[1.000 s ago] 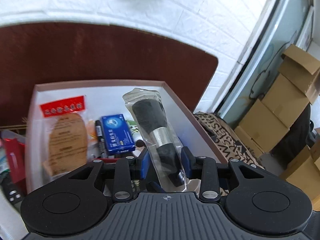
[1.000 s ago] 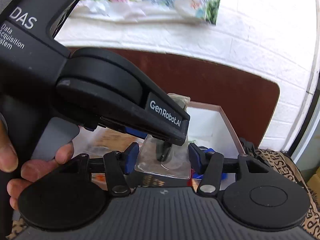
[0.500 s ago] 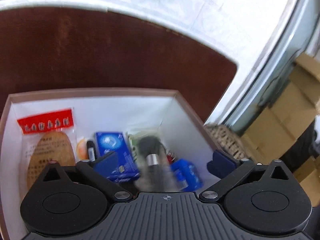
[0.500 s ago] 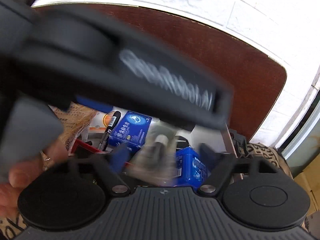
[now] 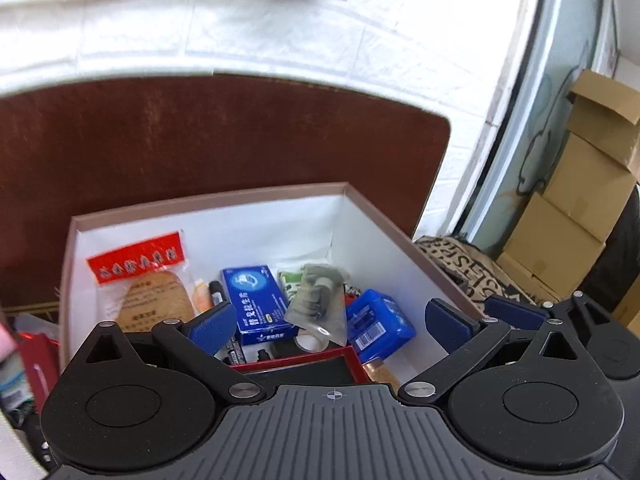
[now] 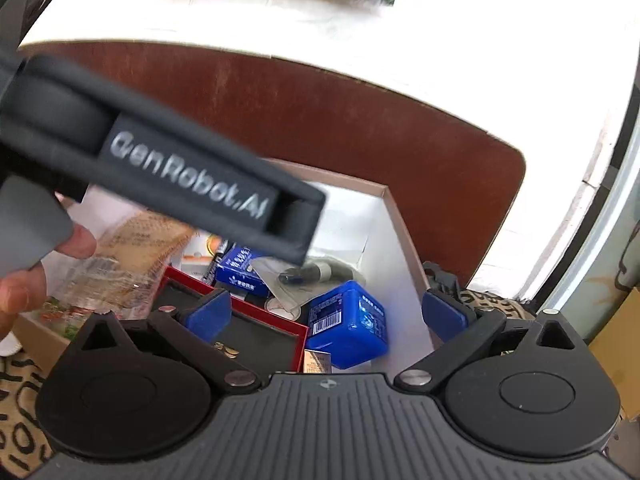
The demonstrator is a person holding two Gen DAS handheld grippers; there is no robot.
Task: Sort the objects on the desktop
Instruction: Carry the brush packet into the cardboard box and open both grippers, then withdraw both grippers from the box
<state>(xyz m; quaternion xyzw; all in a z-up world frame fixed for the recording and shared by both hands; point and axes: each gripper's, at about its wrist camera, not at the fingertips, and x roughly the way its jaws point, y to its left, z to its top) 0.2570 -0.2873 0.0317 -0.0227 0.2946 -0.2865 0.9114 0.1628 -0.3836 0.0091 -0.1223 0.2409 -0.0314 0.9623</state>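
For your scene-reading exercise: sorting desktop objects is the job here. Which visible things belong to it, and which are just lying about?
Part of the job:
- white storage box
- bagged brush
- blue carton
- blue cube
- red tray
- left gripper, open
- right gripper, opening, nothing between

Just lying about:
- cardboard boxes
- patterned cloth

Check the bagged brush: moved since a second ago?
Yes. The bagged brush has left the left gripper and dropped into the box, lying between the blue carton and blue case.
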